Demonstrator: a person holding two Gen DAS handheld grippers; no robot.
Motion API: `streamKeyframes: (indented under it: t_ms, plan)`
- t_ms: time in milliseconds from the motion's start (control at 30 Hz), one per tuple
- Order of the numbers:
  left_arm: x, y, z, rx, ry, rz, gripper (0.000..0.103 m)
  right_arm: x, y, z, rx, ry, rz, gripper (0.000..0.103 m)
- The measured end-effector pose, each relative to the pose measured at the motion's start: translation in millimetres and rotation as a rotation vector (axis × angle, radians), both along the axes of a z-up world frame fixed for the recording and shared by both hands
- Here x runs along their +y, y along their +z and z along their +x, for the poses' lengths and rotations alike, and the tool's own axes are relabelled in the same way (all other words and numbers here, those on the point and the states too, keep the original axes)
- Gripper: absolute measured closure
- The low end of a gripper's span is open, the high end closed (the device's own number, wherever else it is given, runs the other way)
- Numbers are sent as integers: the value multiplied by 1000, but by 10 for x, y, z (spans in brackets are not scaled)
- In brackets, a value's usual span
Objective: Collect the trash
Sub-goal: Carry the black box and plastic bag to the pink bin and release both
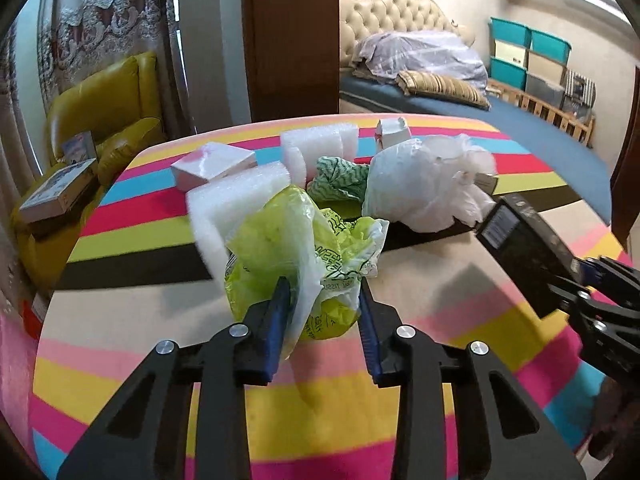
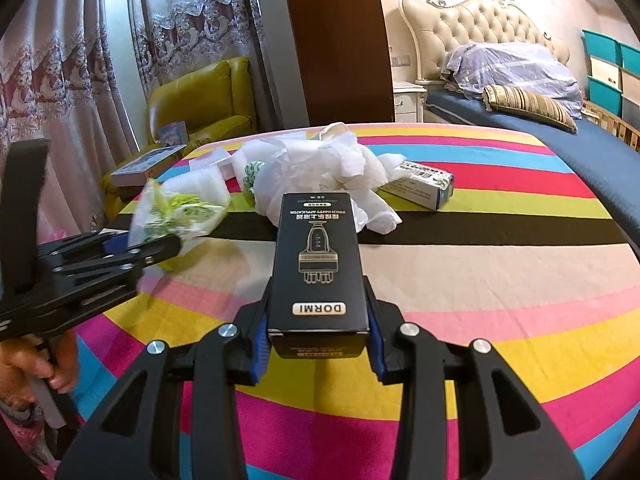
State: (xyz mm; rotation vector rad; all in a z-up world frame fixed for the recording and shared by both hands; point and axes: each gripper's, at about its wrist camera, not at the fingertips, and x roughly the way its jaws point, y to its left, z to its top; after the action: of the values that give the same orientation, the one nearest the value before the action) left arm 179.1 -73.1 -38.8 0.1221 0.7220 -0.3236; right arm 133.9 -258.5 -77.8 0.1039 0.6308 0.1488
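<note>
- Here, left wrist view: my left tongs (image 1: 324,300) clenched on a green plastic wrapper (image 1: 296,256), lifted above the striped table (image 1: 440,280); foam pieces (image 1: 240,196), a white plastic bag (image 1: 420,184) and small boxes behind.
- Right wrist view: my right tongs (image 2: 318,320) grasping a black DORMI box (image 2: 318,264) above the table; a barcode carton (image 2: 424,186) lies beyond.

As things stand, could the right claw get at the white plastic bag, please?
Probably not yet: the right claw is shut on the black box, so its jaws are occupied, though the white plastic bag lies unobstructed just ahead.
</note>
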Motion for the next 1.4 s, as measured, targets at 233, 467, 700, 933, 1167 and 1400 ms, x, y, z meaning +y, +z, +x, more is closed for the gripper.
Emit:
streamKeyframes:
  t_ms: [233, 467, 700, 933, 1167, 1400]
  plan:
    - [318, 102, -393, -44, 38, -28, 71, 365, 50, -107, -20, 81, -57, 65]
    - [793, 146, -720, -76, 97, -58, 71, 723, 204, -189, -63, 165, -84, 65]
    - [1302, 272, -1019, -118, 183, -85, 71, 1204, 311, -267, -93, 271, -98, 65]
    - [1847, 392, -1309, -169, 292, -66, 71, 1723, 414, -312, -115, 390, -111, 65]
    - [2385, 518, -1564, -219, 404, -60, 71, 2317, 520, -363, -130, 550, -95, 65]
    - [3056, 605, -1722, -232, 538, -64, 71, 3067, 639, -339, -130, 703, -80, 65]
